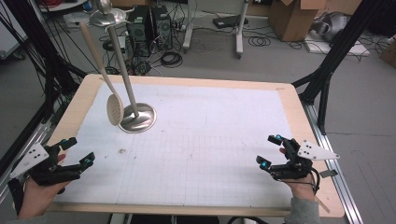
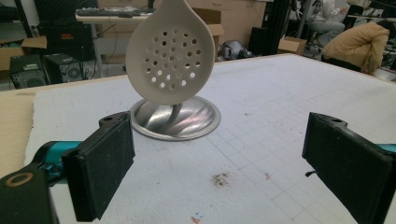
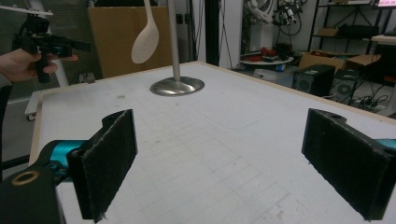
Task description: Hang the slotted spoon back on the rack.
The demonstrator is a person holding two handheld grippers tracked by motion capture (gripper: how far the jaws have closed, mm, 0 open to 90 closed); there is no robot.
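Spoon [image 1: 114, 110], pale and perforated, hangs over the shiny round stand [image 1: 137, 117] at the counter's [image 1: 187, 154] far left; we hold each hand-held gripper, left [image 1: 79, 153] and right [image 1: 269, 150], wide with nothing between its jaws.

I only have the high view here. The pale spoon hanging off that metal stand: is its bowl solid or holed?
Observer: Holed. The left gripper view shows the slotted spoon face on, its bowl full of small round holes.
Operator: Is it touching the base of the stand?
Observer: It looks apart. In the right gripper view the slotted spoon hangs beside the pole, well above the stand base.
Operator: Are the left gripper's pads clean and open?
Observer: The left gripper is wide open with nothing between its jaws. A dark smudge sits on the table mat just ahead of it.
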